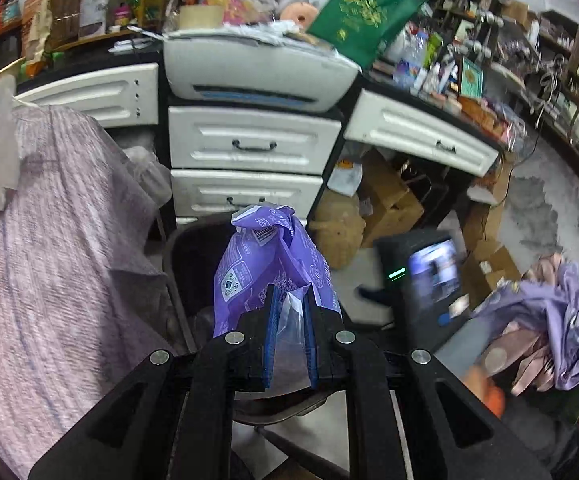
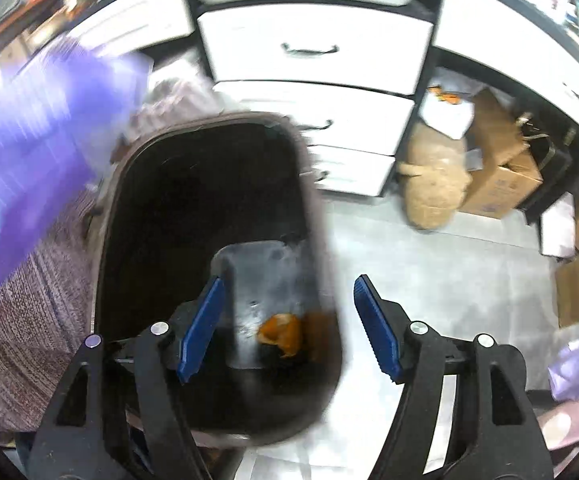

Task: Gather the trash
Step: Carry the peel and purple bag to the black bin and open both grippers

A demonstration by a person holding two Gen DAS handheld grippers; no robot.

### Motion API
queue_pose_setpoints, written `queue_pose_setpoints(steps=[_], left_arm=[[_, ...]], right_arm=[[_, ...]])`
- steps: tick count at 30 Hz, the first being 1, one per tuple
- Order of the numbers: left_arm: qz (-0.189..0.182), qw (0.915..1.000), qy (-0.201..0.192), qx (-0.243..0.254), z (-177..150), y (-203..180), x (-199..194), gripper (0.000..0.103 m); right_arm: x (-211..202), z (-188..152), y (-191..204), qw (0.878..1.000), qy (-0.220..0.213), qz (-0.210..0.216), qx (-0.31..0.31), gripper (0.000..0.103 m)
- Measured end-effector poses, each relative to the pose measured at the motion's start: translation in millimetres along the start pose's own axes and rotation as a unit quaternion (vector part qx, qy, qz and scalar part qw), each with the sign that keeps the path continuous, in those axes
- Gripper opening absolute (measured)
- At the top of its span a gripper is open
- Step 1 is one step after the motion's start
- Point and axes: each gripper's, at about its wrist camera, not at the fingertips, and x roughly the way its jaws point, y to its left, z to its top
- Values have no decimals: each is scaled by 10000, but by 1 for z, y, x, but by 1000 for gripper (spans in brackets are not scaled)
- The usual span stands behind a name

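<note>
My left gripper is shut on a crumpled purple plastic wrapper, which stands up from the pads. Behind and below the wrapper is the dark trash bin. In the right wrist view my right gripper stands open above the bin's mouth, with nothing between its blue pads. An orange scrap lies on the bin's bottom. The same purple wrapper shows as a blur at the left of that view, beside the bin. The right gripper's black body appears to the right in the left wrist view.
White drawers under a printer stand just behind the bin. A mauve striped cloth fills the left. Cardboard boxes and a brown sack sit on the grey floor to the right. Purple clothing lies at the far right.
</note>
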Motion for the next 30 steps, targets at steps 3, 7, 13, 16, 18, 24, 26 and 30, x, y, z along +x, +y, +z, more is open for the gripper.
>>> queue_pose_setpoints(steps=[3,7,13,16,18,24,26,30], left_arm=[[40,9998,176,86,-5,-6,17,13],[75,9992,382,125,-8,-10,36,13],[157,9977,601,267,-13,-19,57,13],[121,9968,746,270,-16,-19,67,16],[106,9963,806,269,-18,-19,70,37],[87,9973,658,327,-21,-22,64,80],[78,9974,617,364,-22,-25,60,84],[-8,9983,453,374,-26,-30,48,90]], right_arm=[[-18,-5,-17,9995,-181,-202,151,67],[-36,-12,-38,9979,-389,-419,306,68],[-50,-27,-54,9958,-514,-551,526,68],[-52,-32,-63,9947,-537,-574,656,68],[-53,-35,-67,9940,-559,-615,718,68],[-58,-40,-76,9915,-606,-685,928,70],[-60,-41,-78,9904,-660,-685,1003,79],[-64,-41,-79,9893,-722,-707,1056,80]])
